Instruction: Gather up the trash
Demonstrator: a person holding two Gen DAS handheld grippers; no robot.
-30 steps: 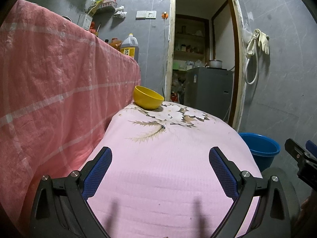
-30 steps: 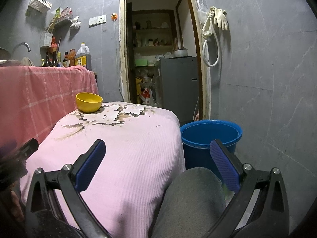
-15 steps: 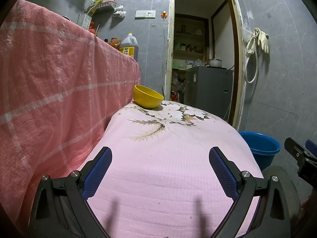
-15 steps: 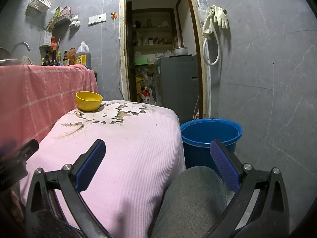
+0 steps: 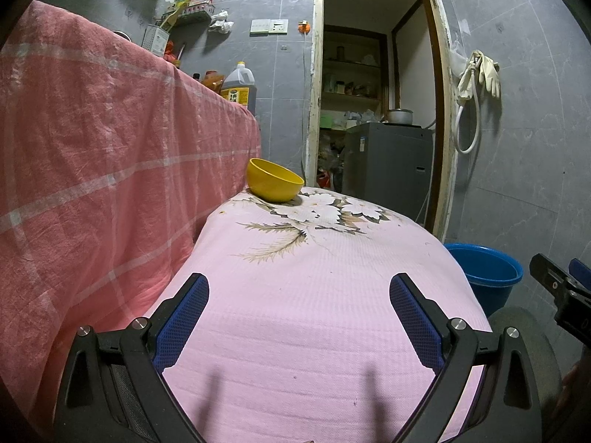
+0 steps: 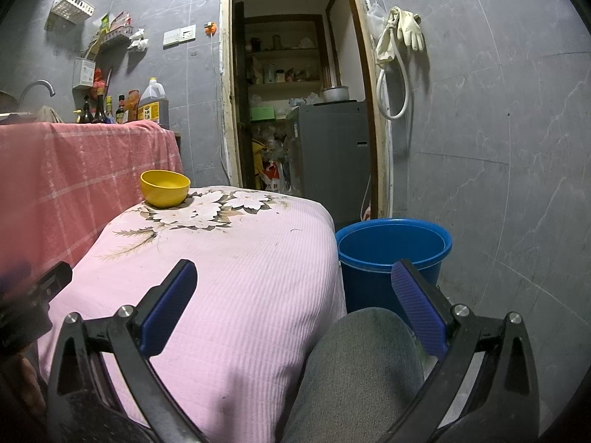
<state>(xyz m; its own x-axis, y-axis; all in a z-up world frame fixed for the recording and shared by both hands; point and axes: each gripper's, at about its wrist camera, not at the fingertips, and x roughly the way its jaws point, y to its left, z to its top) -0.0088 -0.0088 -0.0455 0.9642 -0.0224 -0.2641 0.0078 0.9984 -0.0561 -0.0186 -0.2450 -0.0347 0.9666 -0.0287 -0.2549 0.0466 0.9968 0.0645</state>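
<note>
Pink cloth (image 5: 314, 313), yellow bowl (image 5: 273, 181), blue bucket (image 6: 393, 254)

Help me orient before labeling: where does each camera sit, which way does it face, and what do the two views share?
Left wrist: on the open left gripper, low over the pink floral cloth, facing the doorway; the right gripper shows at the right edge.
Right wrist: on the open right gripper, facing the same way; the person's grey-clad knee shows below, the left gripper at the left edge.
Shared: yellow bowl, blue bucket, doorway.
</note>
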